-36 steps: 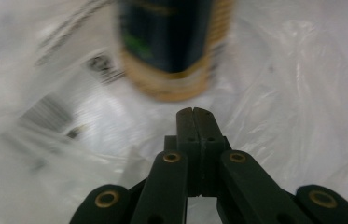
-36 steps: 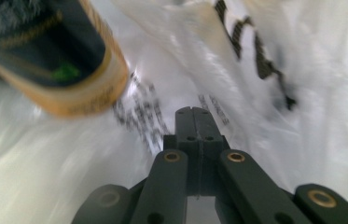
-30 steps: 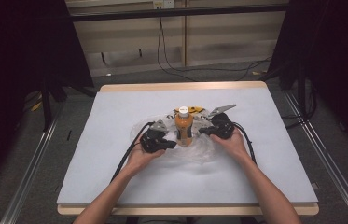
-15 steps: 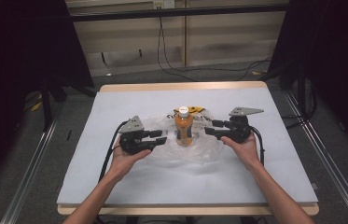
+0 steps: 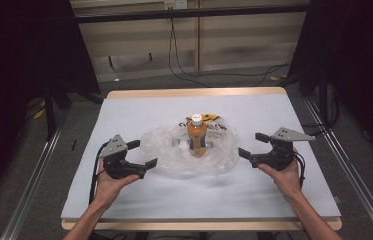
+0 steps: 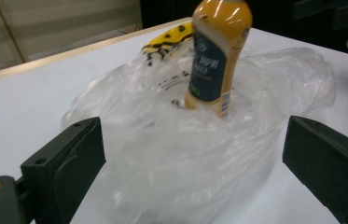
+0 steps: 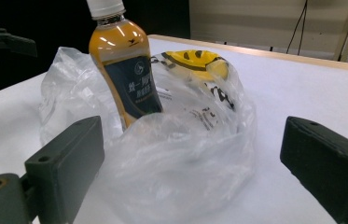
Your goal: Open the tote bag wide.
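white table top [image 5: 139, 107] on wooden board, dark curtained room, cables behind

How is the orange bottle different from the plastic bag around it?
The bottle stands upright and firm; the plastic bag lies crumpled and low around it. The bottle is orange with a dark label and white cap; the bag is clear. Both sit mid-table, apart from both open grippers.

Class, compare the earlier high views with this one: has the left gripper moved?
Yes. The left gripper, jaws just opened and empty, has drawn away leftward from the bottle, which stands in the bag.
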Demonstrator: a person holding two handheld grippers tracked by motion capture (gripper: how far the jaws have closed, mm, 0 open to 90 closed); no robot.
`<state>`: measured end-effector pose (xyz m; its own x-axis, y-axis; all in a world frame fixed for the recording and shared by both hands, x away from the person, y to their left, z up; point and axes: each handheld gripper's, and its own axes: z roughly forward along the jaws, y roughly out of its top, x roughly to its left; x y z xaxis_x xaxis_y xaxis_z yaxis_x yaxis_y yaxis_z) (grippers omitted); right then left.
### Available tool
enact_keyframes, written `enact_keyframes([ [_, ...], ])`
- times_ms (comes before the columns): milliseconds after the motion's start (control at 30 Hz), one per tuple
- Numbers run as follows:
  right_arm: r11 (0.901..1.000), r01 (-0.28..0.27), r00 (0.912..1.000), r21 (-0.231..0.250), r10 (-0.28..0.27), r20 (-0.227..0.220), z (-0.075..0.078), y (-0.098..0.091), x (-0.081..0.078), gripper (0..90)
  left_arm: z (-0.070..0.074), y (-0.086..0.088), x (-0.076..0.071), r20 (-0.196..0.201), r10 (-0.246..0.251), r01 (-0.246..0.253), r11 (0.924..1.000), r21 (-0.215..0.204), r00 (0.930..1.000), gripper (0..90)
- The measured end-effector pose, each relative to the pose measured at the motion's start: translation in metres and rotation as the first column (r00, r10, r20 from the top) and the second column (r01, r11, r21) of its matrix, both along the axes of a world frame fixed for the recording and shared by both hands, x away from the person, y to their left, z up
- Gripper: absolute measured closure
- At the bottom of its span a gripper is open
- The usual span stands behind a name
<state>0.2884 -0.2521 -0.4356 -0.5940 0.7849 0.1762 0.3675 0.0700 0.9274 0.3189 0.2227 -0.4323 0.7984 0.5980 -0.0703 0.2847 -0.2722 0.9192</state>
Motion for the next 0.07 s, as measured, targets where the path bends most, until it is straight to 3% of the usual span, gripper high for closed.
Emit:
enact_keyframes([
  [67,1.0000,0.007,1.0000,0.001,-0.007,-0.002,-0.0012,-0.0034,-0.0079,5.3,-0.0013,0.0069,-0.0024,-0.007,0.029,-0.029,0.9996,0.001,0.9996,3.7],
])
